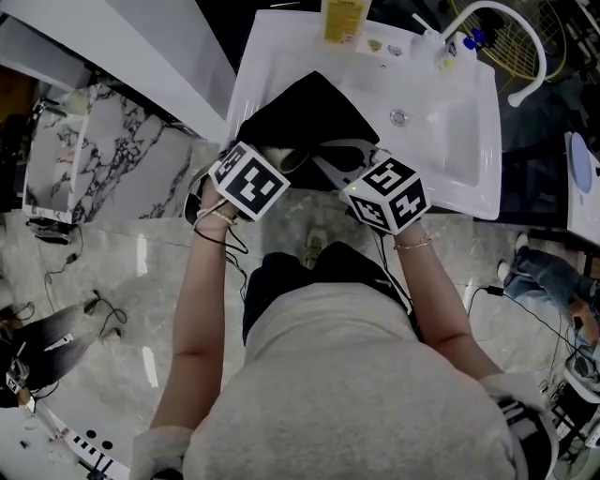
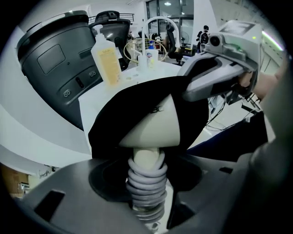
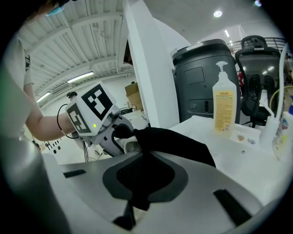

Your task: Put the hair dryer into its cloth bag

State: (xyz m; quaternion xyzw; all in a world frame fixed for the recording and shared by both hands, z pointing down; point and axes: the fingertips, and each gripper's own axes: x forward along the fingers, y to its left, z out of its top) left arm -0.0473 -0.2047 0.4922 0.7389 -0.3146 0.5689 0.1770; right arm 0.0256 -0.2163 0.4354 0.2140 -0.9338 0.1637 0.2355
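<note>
The white washbasin (image 1: 469,141) bore the black cloth bag (image 1: 309,108), which lay at twelve o'clock from both grippers. The hair dryer (image 2: 153,125) stood head-first at the bag's mouth, its long axis running toward twelve (cord coiled round the handle). The left gripper (image 2: 146,196) was clamped on that handle. The right gripper (image 3: 135,201), at three o'clock of it, had its jaws pinched on the bag's rim.

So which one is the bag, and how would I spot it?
Find the white sink. At its near edge sits the bag, with the pale dryer at its mouth. It is the only soft black thing there; the bottle behind it is yellow and upright.
</note>
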